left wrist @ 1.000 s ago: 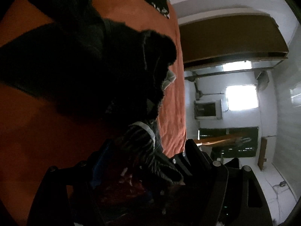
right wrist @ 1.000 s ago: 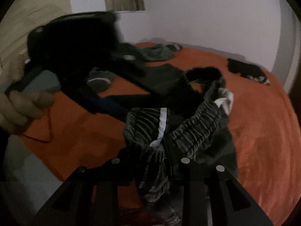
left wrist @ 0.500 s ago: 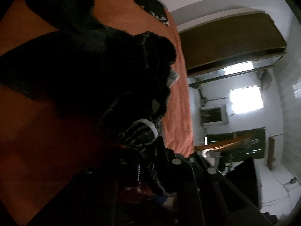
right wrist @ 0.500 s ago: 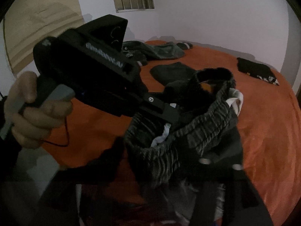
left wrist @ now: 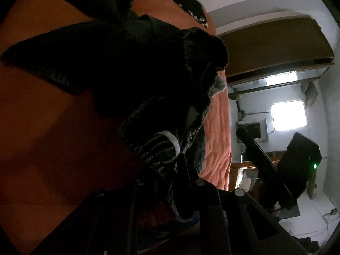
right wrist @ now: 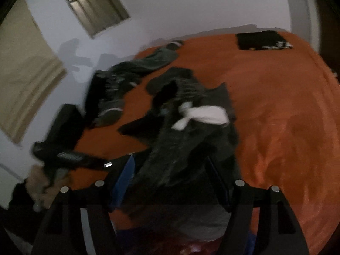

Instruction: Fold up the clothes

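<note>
Handover just made: left gripper [left wrist: 176, 170] jaws now clamped on striped waistband of shorts [left wrist: 155, 148]; right gripper [right wrist: 170, 182] jaws sprung wide, released, cloth loose between. Shorts trail ahead of jaws onto bed [right wrist: 276, 106]. Right free to regrasp for fold.

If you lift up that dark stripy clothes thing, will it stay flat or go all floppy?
Probably floppy: the dark striped garment already sags in bunched folds between the left gripper and the orange bedspread. It seems light, since one pinched edge holds it up. It likely won't slip easily, as the knit looks ribbed and rough.
</note>
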A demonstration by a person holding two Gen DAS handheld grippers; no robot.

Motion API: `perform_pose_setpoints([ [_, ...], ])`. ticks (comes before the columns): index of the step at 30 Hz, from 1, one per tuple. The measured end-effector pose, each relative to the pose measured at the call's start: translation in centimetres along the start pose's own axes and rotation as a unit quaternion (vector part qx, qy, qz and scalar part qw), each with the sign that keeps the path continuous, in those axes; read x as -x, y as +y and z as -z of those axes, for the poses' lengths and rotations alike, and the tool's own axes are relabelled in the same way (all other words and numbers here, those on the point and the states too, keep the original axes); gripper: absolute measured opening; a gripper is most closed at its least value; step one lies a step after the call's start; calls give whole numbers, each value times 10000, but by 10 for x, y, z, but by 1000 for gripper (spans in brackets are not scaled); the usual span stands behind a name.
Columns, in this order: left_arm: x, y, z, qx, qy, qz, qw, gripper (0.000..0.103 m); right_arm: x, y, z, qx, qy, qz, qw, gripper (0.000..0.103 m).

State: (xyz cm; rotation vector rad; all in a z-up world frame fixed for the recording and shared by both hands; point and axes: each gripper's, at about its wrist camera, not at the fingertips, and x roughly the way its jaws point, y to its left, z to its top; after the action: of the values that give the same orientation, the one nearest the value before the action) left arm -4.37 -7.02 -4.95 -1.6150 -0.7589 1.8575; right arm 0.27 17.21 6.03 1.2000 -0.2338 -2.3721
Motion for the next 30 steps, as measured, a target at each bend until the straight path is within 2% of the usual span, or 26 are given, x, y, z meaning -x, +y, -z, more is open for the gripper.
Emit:
perform_pose_setpoints([
  [3, -1, 5, 2, 9, 20, -6, 10000, 16, -11, -1, 3, -43, 129, 258, 9996, 69],
  [8, -5, 11, 4, 10, 105, -88, 9999, 19, -31, 2, 22, -132, 327, 352, 9988, 69],
  [10, -7, 12, 5, 5, 160, -232, 9996, 24, -39, 3, 26, -152, 347, 425, 9984, 69],
  [13, -5, 17, 3, 69, 184, -616, 9979, 44, -49, 5, 34, -229, 471, 287, 9982, 69],
  [15, 2, 23, 0, 181, 84, -817, 9965, 49, -51, 9, 37, -187, 489, 253, 9983, 69],
  [19, 22, 22, -6, 236, -285, -876, 9955, 55, -47, 11, 41, 23, 368, 331, 9988, 69],
  [21, 28, 19, -10, 188, -394, -907, 9949, 57, -44, 8, 42, -7, 315, 324, 9990, 69],
  [24, 10, -9, -20, -145, -306, -1097, 9934, 60, -43, -1, 45, -226, 322, 202, 9990, 69],
  [27, -5, -20, -28, -405, -208, -1411, 9889, 60, -43, -7, 50, -341, 390, 128, 9986, 69],
  [30, -10, -8, -31, -406, -155, -1810, 9825, 60, -39, -11, 50, -402, 376, 96, 9984, 69],
])
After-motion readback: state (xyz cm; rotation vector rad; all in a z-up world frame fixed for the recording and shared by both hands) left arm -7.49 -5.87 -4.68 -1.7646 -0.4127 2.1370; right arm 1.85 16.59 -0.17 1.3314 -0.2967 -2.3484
